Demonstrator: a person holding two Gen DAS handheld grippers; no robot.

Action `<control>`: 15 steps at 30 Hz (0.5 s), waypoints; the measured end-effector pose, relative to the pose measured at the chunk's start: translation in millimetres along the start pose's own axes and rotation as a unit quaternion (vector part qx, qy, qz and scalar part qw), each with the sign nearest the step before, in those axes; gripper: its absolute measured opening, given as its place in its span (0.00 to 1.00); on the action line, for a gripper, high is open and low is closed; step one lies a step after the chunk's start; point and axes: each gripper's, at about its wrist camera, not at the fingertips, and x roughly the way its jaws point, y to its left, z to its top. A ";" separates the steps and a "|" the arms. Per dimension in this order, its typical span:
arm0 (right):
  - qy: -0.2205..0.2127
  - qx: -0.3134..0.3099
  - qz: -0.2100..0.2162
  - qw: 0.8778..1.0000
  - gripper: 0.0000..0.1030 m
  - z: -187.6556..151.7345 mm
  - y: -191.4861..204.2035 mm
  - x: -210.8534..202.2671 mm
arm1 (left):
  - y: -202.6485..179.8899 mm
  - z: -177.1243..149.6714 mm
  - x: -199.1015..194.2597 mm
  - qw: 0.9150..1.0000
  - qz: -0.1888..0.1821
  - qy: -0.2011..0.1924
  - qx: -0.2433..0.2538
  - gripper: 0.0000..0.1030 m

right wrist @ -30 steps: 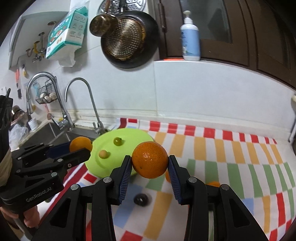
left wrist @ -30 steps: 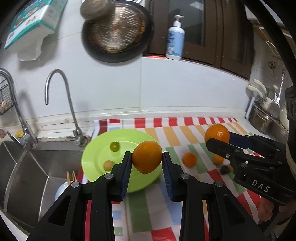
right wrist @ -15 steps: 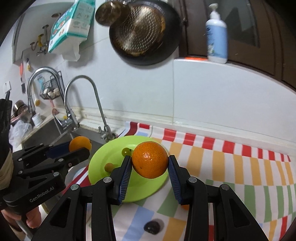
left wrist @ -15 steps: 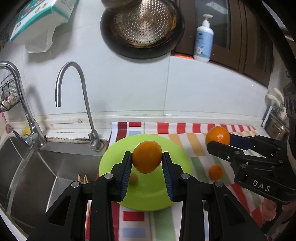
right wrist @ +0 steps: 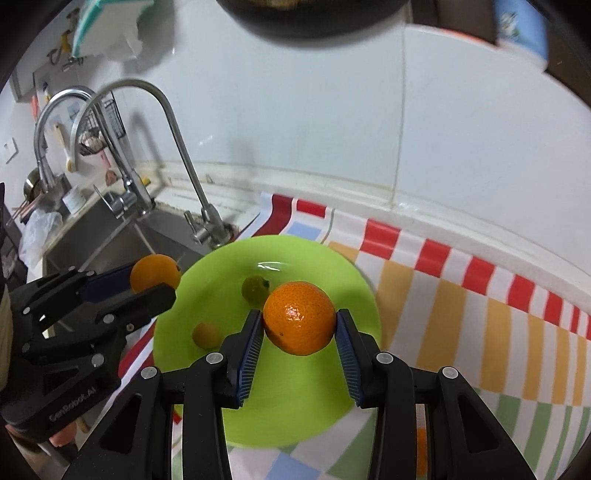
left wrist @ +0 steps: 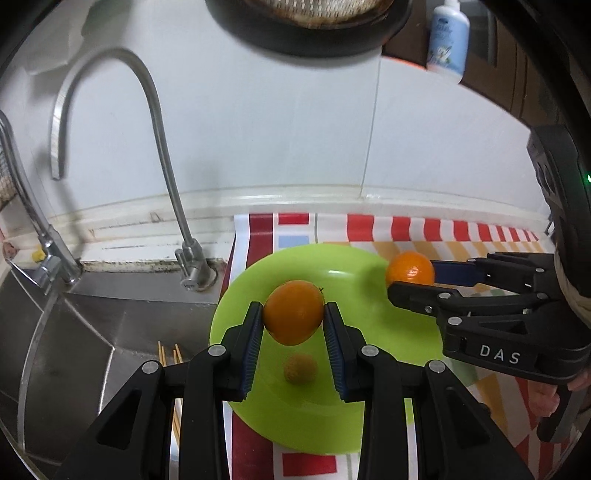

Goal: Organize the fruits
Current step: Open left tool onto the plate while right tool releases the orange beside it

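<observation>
My left gripper (left wrist: 293, 314) is shut on a smooth orange (left wrist: 293, 312) and hangs over the lime-green plate (left wrist: 354, 417). A small yellowish fruit (left wrist: 300, 368) lies on the plate just below it. My right gripper (right wrist: 299, 321) is shut on a dimpled orange (right wrist: 299, 317) above the same plate (right wrist: 280, 413), which holds a green fruit (right wrist: 254, 288) and a small yellow fruit (right wrist: 207, 334). Each gripper shows in the other's view: the right gripper (left wrist: 412, 277) at the plate's right edge, the left gripper (right wrist: 157, 278) at its left edge.
The plate rests on a striped cloth (right wrist: 480, 295) beside a steel sink (left wrist: 92, 332) with two taps (left wrist: 162, 147). Chopsticks (left wrist: 168, 352) lie in the sink. A dark pan (left wrist: 314, 22) hangs on the white wall and a soap bottle (left wrist: 447, 37) stands on a ledge.
Both grippers have moved left and down with their oranges and now hang over the green plate; the loose fruit on the cloth has slid out of view.
</observation>
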 end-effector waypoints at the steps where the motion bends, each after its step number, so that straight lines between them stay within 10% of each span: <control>1: 0.006 0.000 0.003 1.000 0.40 2.2 0.1 5.0 | 1.0 0.0 4.0 1.000 -0.001 0.005 0.000 0.32; 15: 0.027 0.010 0.004 1.000 0.41 5.8 -5.4 28.5 | 7.0 -1.6 9.6 1.000 0.014 0.012 0.001 0.42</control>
